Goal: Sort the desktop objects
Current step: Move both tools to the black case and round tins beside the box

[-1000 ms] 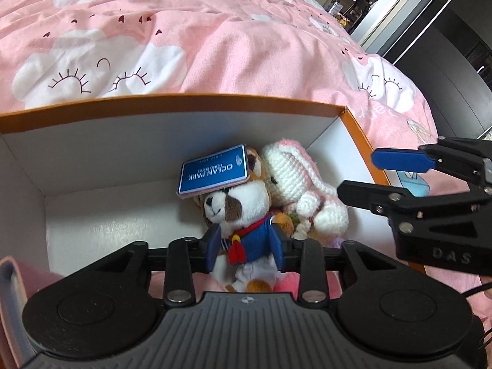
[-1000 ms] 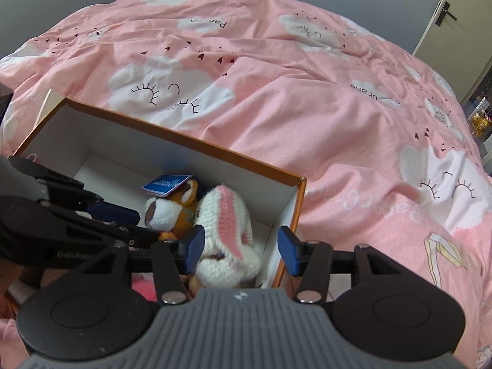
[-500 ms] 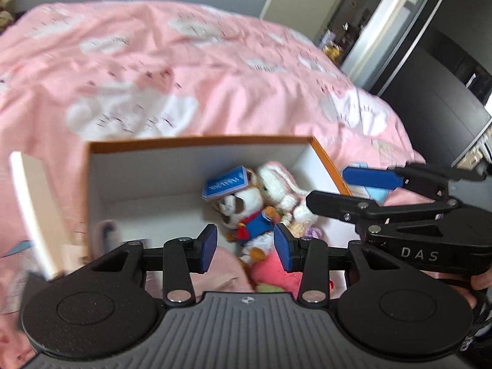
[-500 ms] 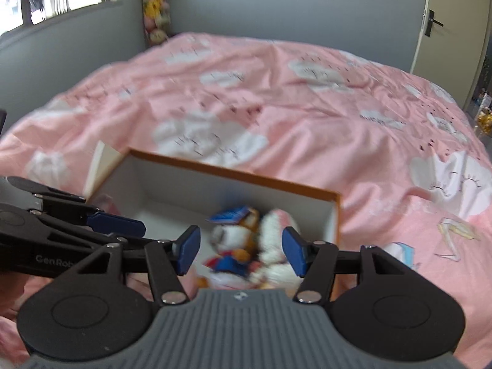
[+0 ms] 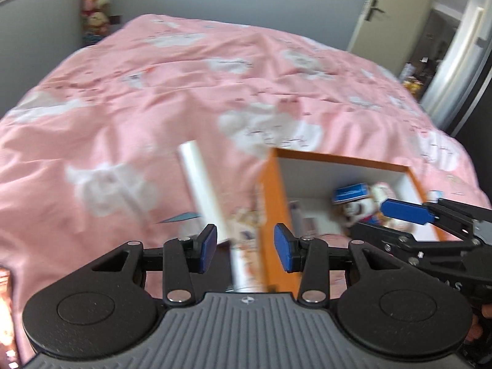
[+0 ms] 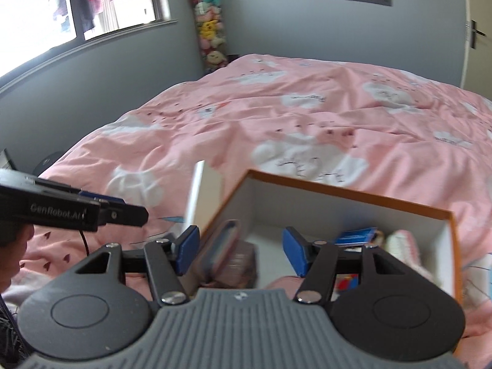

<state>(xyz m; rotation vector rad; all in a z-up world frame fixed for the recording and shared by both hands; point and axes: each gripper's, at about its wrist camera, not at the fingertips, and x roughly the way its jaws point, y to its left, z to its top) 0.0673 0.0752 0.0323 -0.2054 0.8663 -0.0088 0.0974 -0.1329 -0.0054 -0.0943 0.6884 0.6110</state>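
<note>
An orange-rimmed white box (image 5: 270, 203) (image 6: 344, 192) sits on the pink bed. Inside lie a plush dog with a blue card (image 5: 352, 193) (image 6: 355, 236) on its head, a white-and-pink knitted bunny (image 6: 402, 243) and a pink pouch (image 6: 221, 252). My left gripper (image 5: 245, 247) is open and empty, above the box's left side and a white lid (image 5: 203, 190) leaning beside it. My right gripper (image 6: 240, 250) is open and empty above the box's near left corner. It also shows in the left wrist view (image 5: 409, 215).
The pink cloud-print bedspread (image 6: 307, 123) stretches all around the box. A grey wall, a window and a stack of plush toys (image 6: 209, 30) stand at the far end. A door (image 5: 369, 15) is at the back right.
Both grippers have risen and pulled back from the box. The left one has swung left, off the plush dog and over the box's left wall and the lid.
</note>
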